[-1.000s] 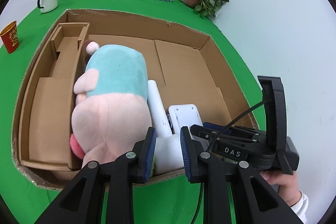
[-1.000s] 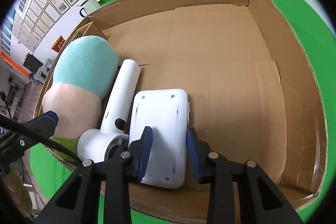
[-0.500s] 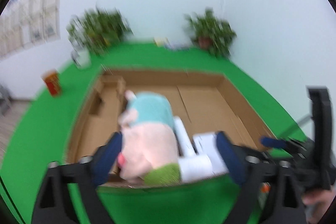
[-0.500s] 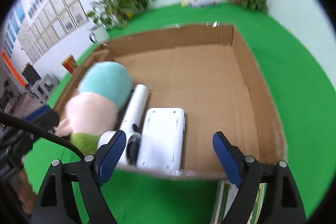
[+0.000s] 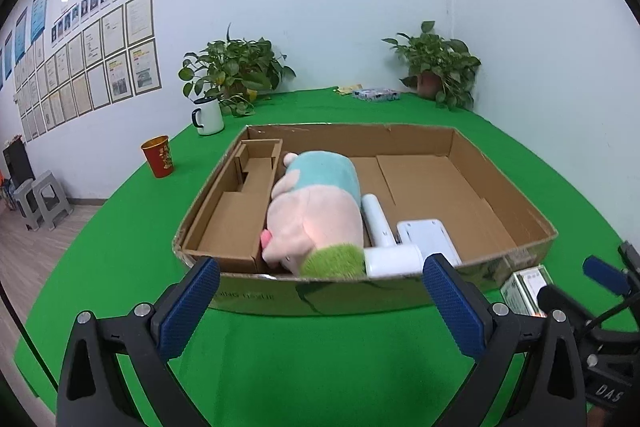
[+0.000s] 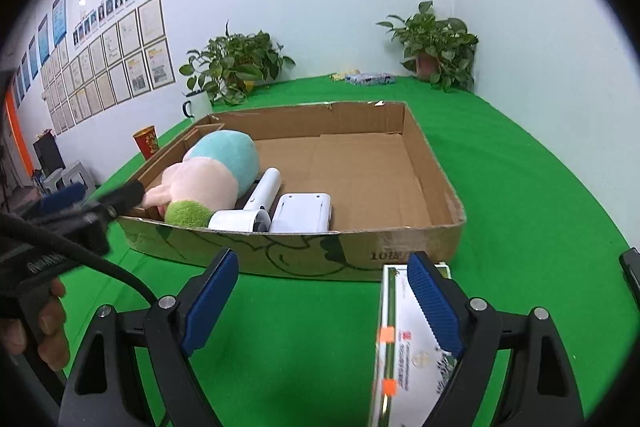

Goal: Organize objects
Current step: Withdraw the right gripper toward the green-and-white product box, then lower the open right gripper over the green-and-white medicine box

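A shallow cardboard box (image 5: 532,211) (image 6: 440,183) lies on the green table. Inside it, at the near left, rest a pink and teal plush toy (image 5: 316,211) (image 6: 208,179), a white hair dryer (image 5: 384,239) (image 6: 256,203) and a flat white device (image 5: 428,237) (image 6: 304,213). My left gripper (image 5: 320,307) stands open over the green cloth in front of the box, nothing between its fingers. My right gripper (image 6: 324,299) is open too, in front of the box's near wall. A green and white carton (image 6: 404,347) (image 5: 524,287) lies on the cloth just under its right finger.
Beyond the box stand a white mug (image 5: 208,115), a red cup (image 5: 159,156), two potted plants (image 5: 232,75) (image 5: 436,65) and a small packet (image 5: 376,93). A hand (image 6: 36,327) holds the left gripper at the left of the right wrist view. Stools (image 5: 38,199) stand on the floor.
Both grippers let go of the white things in the box, opened wide and pulled back out over the near wall; the dryer and the white device stay in the box.
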### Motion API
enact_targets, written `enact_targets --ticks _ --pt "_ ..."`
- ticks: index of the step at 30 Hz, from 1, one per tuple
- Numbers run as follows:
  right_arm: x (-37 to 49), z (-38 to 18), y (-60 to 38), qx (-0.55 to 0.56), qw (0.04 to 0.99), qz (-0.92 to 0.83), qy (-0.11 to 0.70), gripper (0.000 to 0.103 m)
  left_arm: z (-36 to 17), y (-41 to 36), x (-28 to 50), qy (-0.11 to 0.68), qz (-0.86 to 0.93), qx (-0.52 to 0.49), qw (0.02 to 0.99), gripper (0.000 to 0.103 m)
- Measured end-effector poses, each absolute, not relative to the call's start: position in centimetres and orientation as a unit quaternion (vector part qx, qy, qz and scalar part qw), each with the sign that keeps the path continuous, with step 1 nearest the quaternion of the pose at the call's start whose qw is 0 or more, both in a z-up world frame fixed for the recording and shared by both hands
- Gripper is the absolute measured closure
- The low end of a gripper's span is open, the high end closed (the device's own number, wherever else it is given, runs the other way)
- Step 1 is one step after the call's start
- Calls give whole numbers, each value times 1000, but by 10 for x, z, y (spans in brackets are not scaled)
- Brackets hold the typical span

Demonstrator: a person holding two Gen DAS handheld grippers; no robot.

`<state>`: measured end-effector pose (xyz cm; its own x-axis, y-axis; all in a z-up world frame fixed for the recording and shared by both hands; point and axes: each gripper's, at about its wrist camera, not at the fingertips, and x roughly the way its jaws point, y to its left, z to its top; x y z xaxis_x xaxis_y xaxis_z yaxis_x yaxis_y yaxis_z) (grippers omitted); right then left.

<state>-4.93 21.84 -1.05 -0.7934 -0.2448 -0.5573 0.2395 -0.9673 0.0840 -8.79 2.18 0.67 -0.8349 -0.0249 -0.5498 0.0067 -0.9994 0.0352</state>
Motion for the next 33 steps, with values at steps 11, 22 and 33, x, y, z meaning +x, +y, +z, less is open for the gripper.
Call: enact_targets --ticks 11,22,33 --pt "-30 -37 252 347 90 -933 -3 17 -5 32 -72 -24 -957 290 4 1" --pt "-20 -71 255 391 86 -916 10 23 -20 37 -72 -4 -949 310 -55 1" --pt "-11 -62 241 377 94 -920 56 29 -23 36 -75 17 -941 325 -94 1"
